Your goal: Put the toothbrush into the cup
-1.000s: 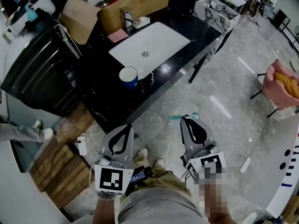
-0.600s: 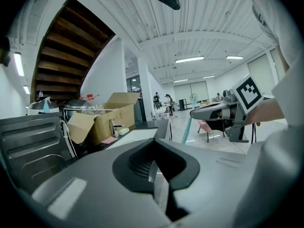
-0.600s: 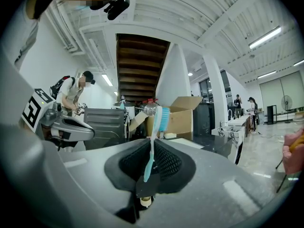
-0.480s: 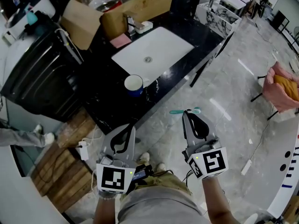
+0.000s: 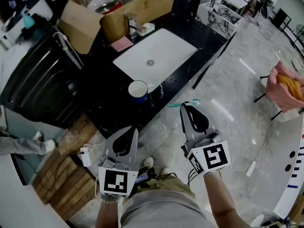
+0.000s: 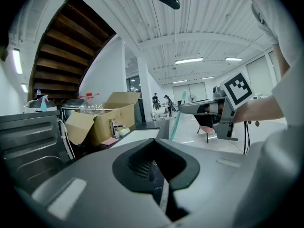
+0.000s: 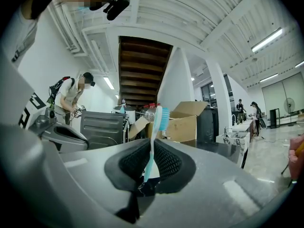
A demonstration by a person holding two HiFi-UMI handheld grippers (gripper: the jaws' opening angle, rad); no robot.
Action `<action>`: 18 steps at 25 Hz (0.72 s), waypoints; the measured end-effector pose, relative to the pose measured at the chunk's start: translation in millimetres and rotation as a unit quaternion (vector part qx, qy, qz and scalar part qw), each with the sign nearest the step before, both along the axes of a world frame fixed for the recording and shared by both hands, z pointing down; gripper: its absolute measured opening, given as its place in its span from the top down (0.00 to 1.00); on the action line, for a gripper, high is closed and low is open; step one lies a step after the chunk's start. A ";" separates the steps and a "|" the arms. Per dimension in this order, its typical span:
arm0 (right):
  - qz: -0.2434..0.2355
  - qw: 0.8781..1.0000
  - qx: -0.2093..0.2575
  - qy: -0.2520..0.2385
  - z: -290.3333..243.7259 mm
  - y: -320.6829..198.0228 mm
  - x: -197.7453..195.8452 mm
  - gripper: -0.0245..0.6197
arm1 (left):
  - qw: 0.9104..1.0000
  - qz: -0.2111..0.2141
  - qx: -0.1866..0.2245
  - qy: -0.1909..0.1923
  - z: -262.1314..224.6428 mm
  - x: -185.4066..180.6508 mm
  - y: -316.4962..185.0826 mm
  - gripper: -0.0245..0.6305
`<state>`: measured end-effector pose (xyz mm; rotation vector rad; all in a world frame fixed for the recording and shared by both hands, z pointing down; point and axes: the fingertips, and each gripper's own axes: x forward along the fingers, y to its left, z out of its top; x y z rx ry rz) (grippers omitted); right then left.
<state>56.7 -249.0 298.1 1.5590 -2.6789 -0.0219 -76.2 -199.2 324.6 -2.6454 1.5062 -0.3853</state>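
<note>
A blue-and-white cup stands on the black counter, at the near corner of the white sink. My right gripper is shut on a teal toothbrush, which lies crosswise at the jaw tips, just right of the cup and off the counter's edge. In the right gripper view the toothbrush stands upright between the right gripper jaws, bristles up. My left gripper hangs lower, over the floor before the counter, shut and empty. The left gripper view shows the toothbrush off to the right.
A cardboard box, a faucet and a pink sponge sit behind the sink. A dark metal appliance stands left of the counter. A power strip lies on wooden boards, a pink chair at the right.
My right gripper has carried the toothbrush up and leftward, closer to the counter's edge and the cup. The left gripper has shifted slightly forward.
</note>
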 end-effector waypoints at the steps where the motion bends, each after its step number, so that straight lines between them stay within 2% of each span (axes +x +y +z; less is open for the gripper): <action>1: -0.002 1.000 0.002 -0.001 -1.2 -3.1 -3.3 0.92 | 1.000 0.000 0.000 0.001 0.0 -1.2 -1.1 0.94; 18: -0.037 0.999 0.014 -0.021 -17.2 -40.9 -53.7 0.92 | 1.000 -0.004 -0.005 0.008 2.4 -19.7 -13.8 0.94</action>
